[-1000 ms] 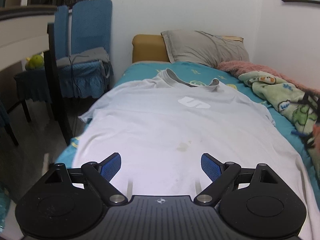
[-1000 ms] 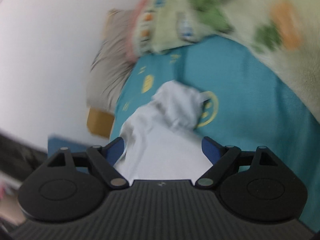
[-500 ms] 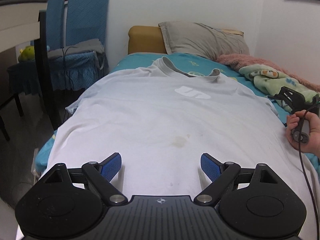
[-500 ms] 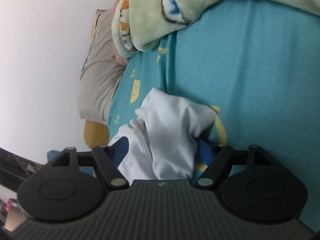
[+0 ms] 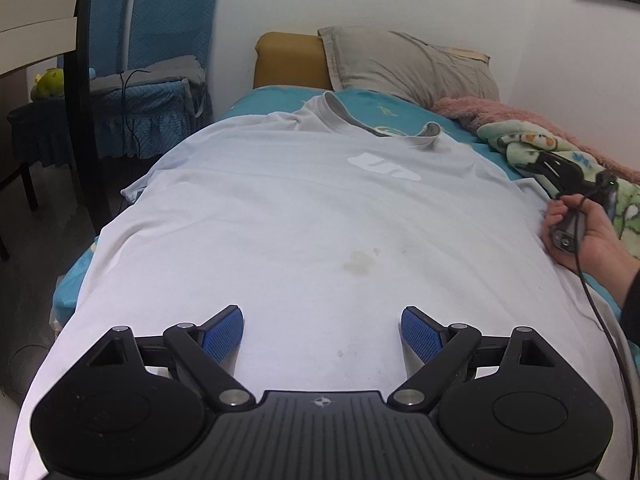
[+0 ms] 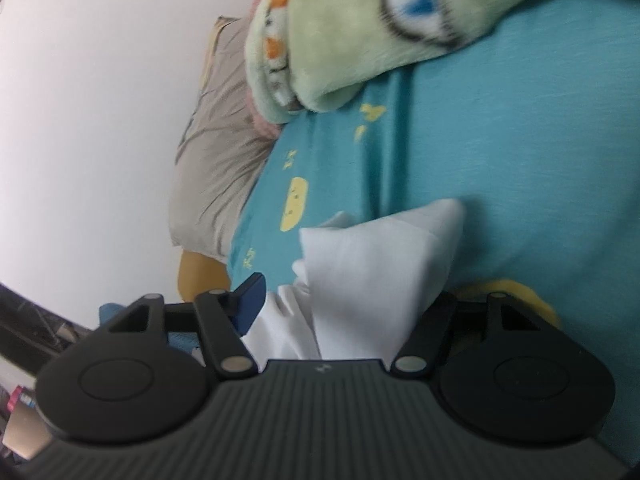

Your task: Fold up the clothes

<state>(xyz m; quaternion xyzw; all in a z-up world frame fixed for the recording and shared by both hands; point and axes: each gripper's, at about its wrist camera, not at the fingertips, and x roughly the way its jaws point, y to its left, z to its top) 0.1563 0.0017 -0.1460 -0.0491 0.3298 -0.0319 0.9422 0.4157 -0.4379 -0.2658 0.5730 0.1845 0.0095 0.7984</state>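
From the left wrist, a white T-shirt (image 5: 320, 216) lies spread flat on a teal-sheeted bed (image 5: 276, 94) beside blue chairs (image 5: 160, 40); the left gripper (image 5: 322, 330) hovers wide over its hem. From the right wrist, the right gripper (image 6: 340, 304) is closing around the shirt's sleeve (image 6: 376, 264), which lies between its fingers.

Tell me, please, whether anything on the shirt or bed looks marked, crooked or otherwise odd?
Yes: the white T-shirt has a yellowish-brown stain mid-front. Its collar is curled up on one side, and the sleeve lies bunched between the closing right gripper's jaws.
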